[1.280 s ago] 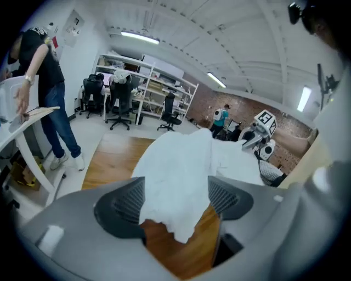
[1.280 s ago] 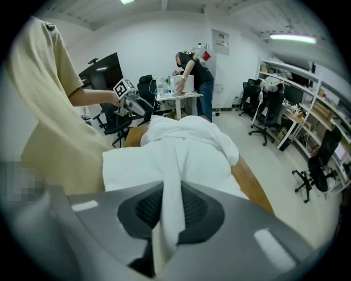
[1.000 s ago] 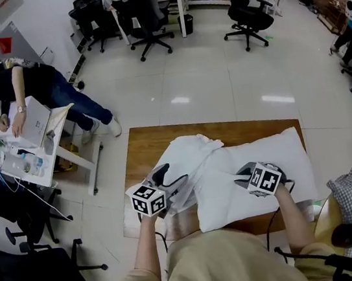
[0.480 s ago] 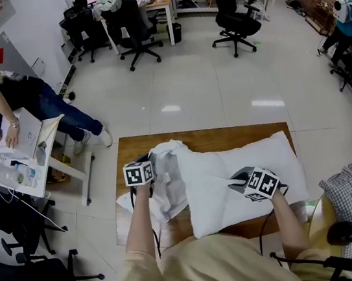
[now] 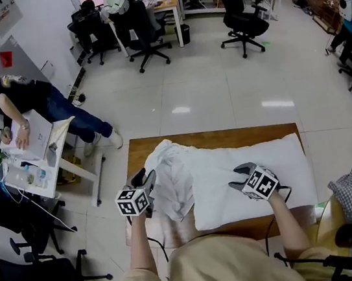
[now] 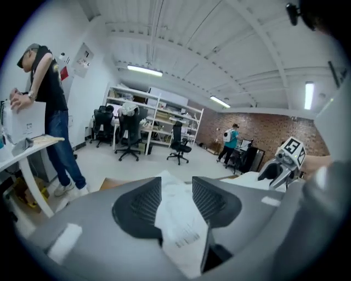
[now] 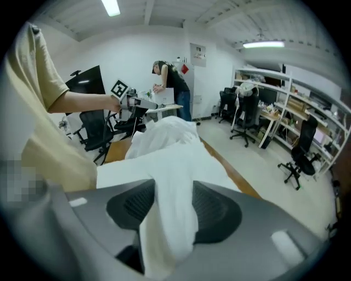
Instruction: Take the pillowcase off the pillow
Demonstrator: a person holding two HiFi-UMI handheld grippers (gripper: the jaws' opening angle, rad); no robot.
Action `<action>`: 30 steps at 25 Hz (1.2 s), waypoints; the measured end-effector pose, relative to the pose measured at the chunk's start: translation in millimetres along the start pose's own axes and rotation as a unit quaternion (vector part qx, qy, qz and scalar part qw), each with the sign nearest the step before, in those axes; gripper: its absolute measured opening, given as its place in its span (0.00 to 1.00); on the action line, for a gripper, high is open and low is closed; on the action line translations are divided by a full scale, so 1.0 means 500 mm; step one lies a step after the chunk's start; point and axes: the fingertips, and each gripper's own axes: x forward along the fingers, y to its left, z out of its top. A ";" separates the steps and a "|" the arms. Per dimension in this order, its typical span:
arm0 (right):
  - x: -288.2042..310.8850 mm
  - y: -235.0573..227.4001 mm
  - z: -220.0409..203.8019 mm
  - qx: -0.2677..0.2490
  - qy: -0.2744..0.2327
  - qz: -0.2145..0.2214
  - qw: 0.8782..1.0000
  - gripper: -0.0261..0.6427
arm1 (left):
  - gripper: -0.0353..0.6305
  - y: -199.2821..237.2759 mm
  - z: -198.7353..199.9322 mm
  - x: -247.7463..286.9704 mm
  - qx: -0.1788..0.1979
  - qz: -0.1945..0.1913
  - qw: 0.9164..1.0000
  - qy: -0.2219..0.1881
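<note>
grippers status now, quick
Left gripper: jaws just opening, pillowcase loose between them.
Right gripper: jaws just opening, pillow fabric between them.

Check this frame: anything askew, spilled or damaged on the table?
Nothing spilled or damaged. The pillowcase lies crumpled in a heap over the pillow's left end, which fits a case half pulled off.

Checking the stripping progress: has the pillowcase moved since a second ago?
Yes. The pillowcase has slid left, toward the left edge of the table, baring more pillow.
</note>
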 end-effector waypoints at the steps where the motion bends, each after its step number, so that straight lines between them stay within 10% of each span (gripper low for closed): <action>1: -0.007 -0.001 0.023 -0.002 -0.031 -0.017 0.999 0.39 | 0.32 -0.028 0.036 -0.017 0.012 -0.012 0.999 -0.037; 5: -0.095 -0.018 0.174 0.042 -0.236 -0.047 0.970 0.47 | 0.45 -0.128 0.183 -0.071 0.035 -0.050 0.985 -0.163; 9: -0.239 -0.054 0.286 0.085 -0.416 -0.103 0.899 0.67 | 0.57 -0.201 0.268 -0.100 0.058 -0.047 0.973 -0.217; 14: -0.367 -0.080 0.323 0.096 -0.491 -0.246 0.830 0.67 | 0.67 -0.255 0.286 -0.108 0.084 -0.021 0.968 -0.236; 20: -0.426 -0.080 0.313 0.075 -0.437 -0.330 0.834 0.65 | 0.65 -0.351 0.317 -0.081 0.155 0.017 0.961 -0.230; 30: -0.435 -0.081 0.315 0.094 -0.413 -0.342 0.839 0.64 | 0.60 -0.372 0.323 -0.075 0.195 0.046 0.956 -0.215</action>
